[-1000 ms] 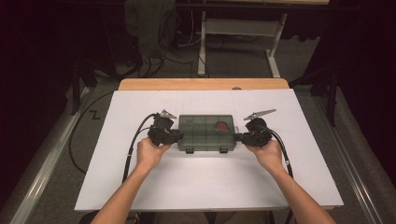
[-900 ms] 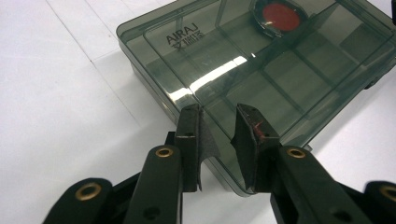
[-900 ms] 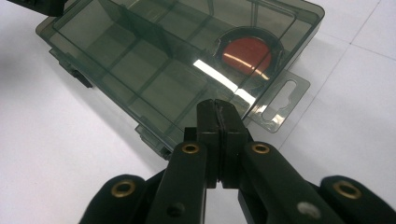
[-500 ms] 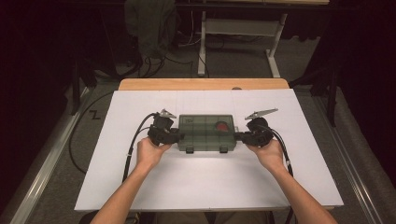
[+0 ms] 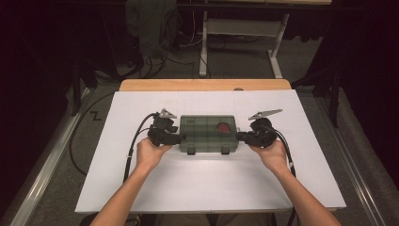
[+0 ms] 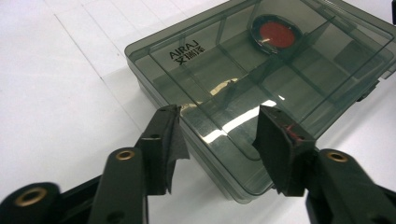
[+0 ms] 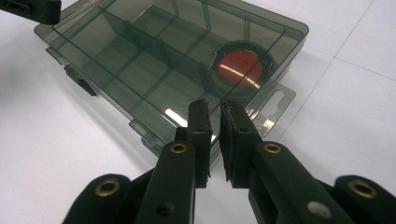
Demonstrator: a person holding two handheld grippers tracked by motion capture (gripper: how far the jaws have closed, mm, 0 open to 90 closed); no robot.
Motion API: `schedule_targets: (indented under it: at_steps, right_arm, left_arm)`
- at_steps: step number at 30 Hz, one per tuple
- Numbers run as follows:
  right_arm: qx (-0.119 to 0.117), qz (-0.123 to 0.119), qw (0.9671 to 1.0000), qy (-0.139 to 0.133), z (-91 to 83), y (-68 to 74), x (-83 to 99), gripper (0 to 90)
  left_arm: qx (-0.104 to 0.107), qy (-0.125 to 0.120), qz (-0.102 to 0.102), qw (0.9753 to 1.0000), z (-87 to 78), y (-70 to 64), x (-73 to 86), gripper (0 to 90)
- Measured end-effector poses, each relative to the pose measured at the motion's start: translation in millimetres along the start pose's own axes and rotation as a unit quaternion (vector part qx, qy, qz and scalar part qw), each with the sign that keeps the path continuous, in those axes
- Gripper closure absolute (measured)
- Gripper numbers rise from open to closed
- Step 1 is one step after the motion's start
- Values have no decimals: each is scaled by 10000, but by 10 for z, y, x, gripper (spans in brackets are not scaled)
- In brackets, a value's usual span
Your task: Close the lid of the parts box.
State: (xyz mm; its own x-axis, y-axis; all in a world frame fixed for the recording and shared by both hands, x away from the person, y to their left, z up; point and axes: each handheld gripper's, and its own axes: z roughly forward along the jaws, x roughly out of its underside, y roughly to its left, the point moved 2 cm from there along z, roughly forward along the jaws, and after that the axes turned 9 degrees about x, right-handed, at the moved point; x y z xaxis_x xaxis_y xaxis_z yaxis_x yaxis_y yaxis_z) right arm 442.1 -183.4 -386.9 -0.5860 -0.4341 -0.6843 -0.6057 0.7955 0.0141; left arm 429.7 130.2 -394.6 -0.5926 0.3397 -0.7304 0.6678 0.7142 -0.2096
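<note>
Tools flank the closed organizer box [image 5: 207, 133] on the table [image 5: 207, 188]: left tool [image 6: 217, 135] gaping wide, empty, at its left end; right tool [image 7: 215, 122] nearly pinched together at its right end. Next, likely a two-sided grip.

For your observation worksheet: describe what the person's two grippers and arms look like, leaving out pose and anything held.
Both grippers, left and right, are black, each with two flat jaws, brass-coloured rivets at the joints and dark pads inside. A grey three-cornered plate sits on top of each, and a black cable trails from each. The right jaw of the left gripper bears a small red mark. The forearms are bare, no sleeves.
</note>
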Motion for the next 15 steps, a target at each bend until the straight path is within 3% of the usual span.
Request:
schedule_targets:
  at_steps: [15]
  right_arm:
    - [32, 95, 9999, -119, -69, -47, 7, 784]
  left_arm:
    - [-53, -147, 1, 9999, -92, 4, -6, 427]
